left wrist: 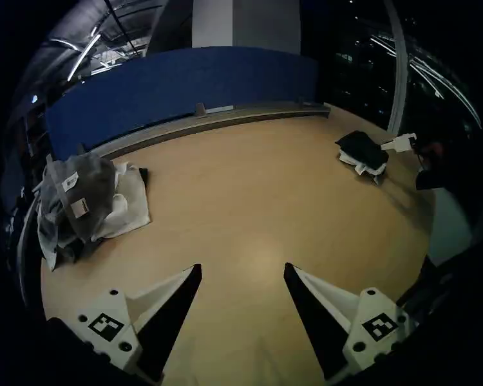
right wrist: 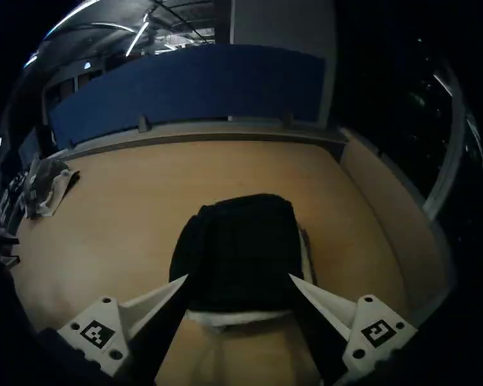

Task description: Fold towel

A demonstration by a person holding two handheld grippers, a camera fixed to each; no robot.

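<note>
At the near edge of the left gripper view, the left gripper (left wrist: 241,267) hangs over a pale wooden counter (left wrist: 254,193), and we see its jaws spread wide with only bare wood between them. In the right gripper view, the right gripper (right wrist: 238,276) sits low at the counter with its jaws also wide, one finger on each side of a black folded towel (right wrist: 245,248). The towel lies flat on the wood, with a white cloth layer (right wrist: 241,317) showing under its near edge. We cannot tell whether the fingers press on the bundle or merely flank it. Farther out in the left gripper view, the same dark bundle rests near the counter's right edge, with a white finger of the right gripper touching its side. Well apart from it, a loose pile of grey and white cloths (left wrist: 90,199) is heaped at the counter's left edge. Behind everything, a grey rail (left wrist: 241,119) runs along the back of the counter, under a long blue fabric partition (left wrist: 177,83), and the room beyond is dark.
</note>
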